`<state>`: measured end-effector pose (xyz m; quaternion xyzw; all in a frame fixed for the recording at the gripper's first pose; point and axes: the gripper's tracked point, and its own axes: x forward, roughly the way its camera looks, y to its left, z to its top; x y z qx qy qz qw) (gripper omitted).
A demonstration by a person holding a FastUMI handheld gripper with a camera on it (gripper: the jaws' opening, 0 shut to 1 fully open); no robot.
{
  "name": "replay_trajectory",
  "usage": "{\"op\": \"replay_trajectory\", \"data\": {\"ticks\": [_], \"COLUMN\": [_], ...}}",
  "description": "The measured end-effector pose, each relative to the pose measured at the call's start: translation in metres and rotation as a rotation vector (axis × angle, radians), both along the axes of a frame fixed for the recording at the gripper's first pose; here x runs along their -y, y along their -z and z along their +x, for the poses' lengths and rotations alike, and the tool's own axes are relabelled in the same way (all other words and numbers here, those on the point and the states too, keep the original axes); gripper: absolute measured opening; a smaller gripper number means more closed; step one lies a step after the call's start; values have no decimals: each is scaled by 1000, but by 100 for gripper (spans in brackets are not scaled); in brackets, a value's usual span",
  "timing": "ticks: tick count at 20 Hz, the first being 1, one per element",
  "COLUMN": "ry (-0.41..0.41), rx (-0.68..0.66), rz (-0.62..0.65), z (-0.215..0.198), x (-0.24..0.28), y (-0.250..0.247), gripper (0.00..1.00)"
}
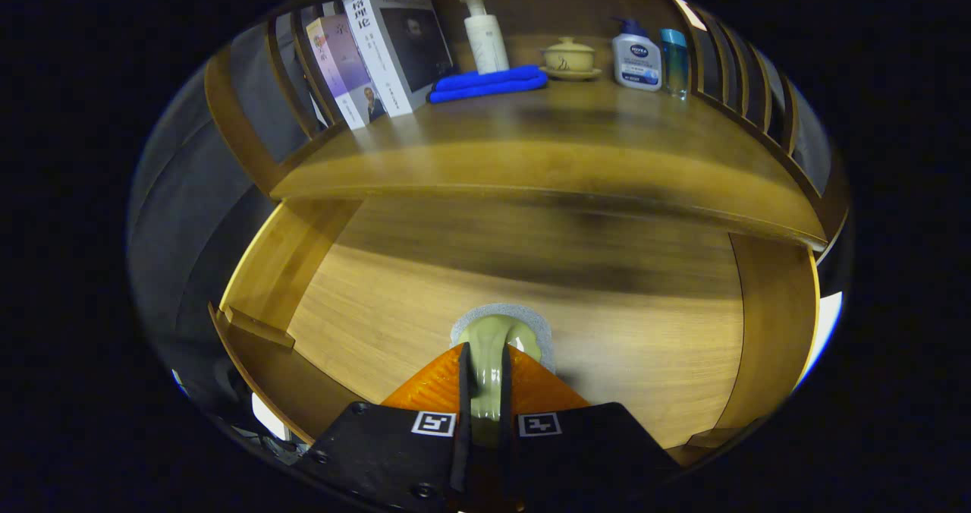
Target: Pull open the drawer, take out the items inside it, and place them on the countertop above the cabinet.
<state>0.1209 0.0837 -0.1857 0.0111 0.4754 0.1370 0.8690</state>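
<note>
The wooden drawer (pixel 394 308) is pulled open below the countertop (pixel 531 141), and its floor is bare apart from one item. My gripper (pixel 485 361) is over the drawer, its two fingers pressed on a pale green glazed object (pixel 493 342), likely a small cup or lid. That object has a grey rough-looking rim at its far side. I cannot tell whether it rests on the drawer floor or hangs just above it.
At the back of the countertop stand three books (pixel 372 50), a white pump bottle (pixel 485 35), a folded blue cloth (pixel 489 84), a lidded tea bowl on a saucer (pixel 569 58), a lotion bottle (pixel 636 59) and a blue bottle (pixel 674 61). Curved wooden rails rise at both ends.
</note>
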Motion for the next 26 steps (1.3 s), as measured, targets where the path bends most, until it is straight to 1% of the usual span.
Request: {"op": "replay_trajectory", "data": {"ticks": [7,12,15,18,22,26], "ry": [63,110,143,163,183,206], "rx": [145,244,297,326,337,334], "rz": [128,198,239,265,281,252], "z": [4,19,38,61,93,125], "x": [-1,5,7,7,1,0], "y": [-56,-103,-127,-140,-146,-140], "gripper": [16,15,16,16,16,15]}}
